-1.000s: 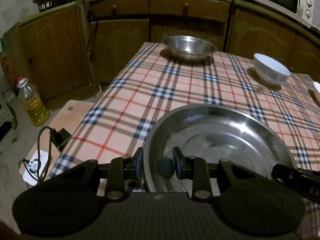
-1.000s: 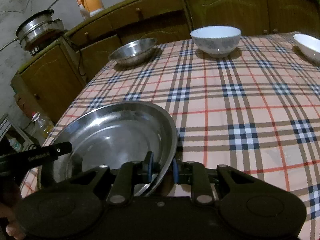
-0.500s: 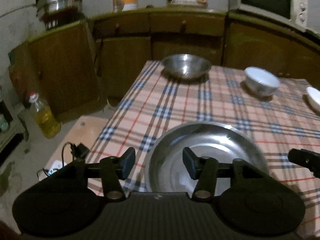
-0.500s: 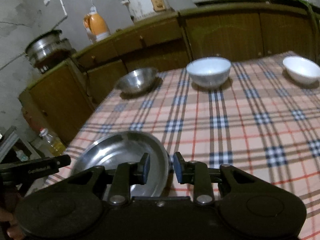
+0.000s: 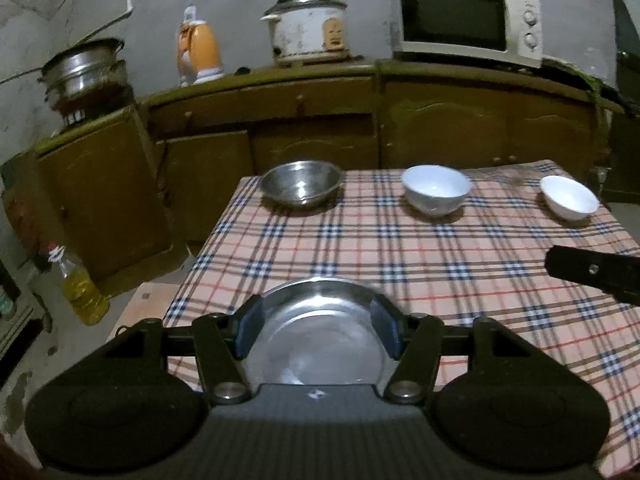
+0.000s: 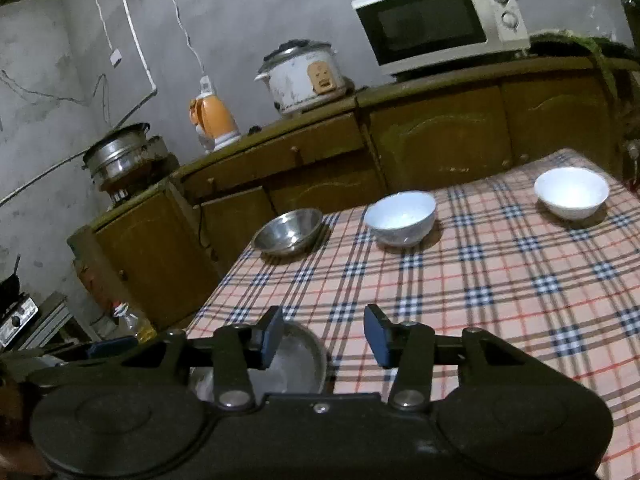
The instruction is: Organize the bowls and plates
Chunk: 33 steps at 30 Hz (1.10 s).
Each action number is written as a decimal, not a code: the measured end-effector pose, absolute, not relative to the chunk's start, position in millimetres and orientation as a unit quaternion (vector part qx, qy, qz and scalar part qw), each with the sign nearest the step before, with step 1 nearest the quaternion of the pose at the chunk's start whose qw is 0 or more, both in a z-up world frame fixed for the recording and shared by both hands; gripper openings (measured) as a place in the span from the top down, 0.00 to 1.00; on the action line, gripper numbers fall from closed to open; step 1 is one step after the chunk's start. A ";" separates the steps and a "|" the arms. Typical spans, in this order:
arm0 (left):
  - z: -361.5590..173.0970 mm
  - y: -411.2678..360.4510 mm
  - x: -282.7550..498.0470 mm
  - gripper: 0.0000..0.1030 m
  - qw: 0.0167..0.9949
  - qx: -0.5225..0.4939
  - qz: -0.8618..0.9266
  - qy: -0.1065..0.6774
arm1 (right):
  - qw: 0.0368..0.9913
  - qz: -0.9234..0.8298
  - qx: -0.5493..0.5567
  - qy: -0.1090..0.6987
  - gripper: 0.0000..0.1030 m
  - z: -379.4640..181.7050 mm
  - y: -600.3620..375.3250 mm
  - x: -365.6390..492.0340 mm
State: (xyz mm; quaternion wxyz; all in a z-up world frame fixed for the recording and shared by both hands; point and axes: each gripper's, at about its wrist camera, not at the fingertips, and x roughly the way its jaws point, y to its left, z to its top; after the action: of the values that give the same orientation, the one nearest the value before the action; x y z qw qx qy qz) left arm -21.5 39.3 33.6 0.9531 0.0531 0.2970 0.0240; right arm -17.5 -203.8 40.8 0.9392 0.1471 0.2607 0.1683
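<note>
A wide steel plate (image 5: 316, 336) lies on the plaid table (image 5: 420, 264) at its near left corner; it also shows in the right wrist view (image 6: 296, 364). My left gripper (image 5: 318, 330) is open, raised above the plate, and holds nothing. My right gripper (image 6: 324, 338) is open and empty, above the plate's right rim. At the far edge stand a steel bowl (image 5: 300, 182), a white bowl (image 5: 436, 190) and a smaller white bowl (image 5: 570, 198). They also show in the right wrist view: steel bowl (image 6: 288, 232), white bowl (image 6: 400, 218), small bowl (image 6: 572, 192).
Brown cabinets (image 5: 320, 136) run behind the table with a microwave (image 5: 468, 20), rice cooker (image 5: 306, 30) and orange kettle (image 5: 198, 54) on top. An oil bottle (image 5: 80, 288) stands on the floor at the left. The other gripper's tip (image 5: 596, 272) pokes in from the right.
Both grippers let go of the steel plate, opened, and pulled up and back from the table. The plate stays on the near left corner.
</note>
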 end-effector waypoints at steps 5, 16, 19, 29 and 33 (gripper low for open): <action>47.4 24.2 -24.1 0.40 0.957 0.063 0.009 0.284 | 0.942 0.168 0.147 0.251 0.37 52.8 -218.5 -21.7; 55.3 23.0 5.3 0.39 0.955 0.079 0.002 0.286 | 0.943 0.160 0.144 0.253 0.33 58.9 -231.1 2.1; 55.9 28.2 16.2 0.39 0.954 0.075 0.003 0.290 | 0.943 0.159 0.137 0.259 0.33 57.9 -226.0 15.0; 52.2 51.2 66.9 0.39 0.950 0.060 0.008 0.306 | 0.940 0.164 0.111 0.278 0.32 57.5 -200.5 73.5; 46.7 65.4 95.4 0.39 0.947 0.053 0.022 0.315 | 0.938 0.167 0.100 0.285 0.32 54.1 -189.2 100.3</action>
State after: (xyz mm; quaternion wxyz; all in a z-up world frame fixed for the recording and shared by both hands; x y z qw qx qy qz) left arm 95.4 65.4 46.7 0.9474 0.0529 0.3150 0.0221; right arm 100.3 -189.2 54.1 0.9385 0.1001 0.2853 0.1669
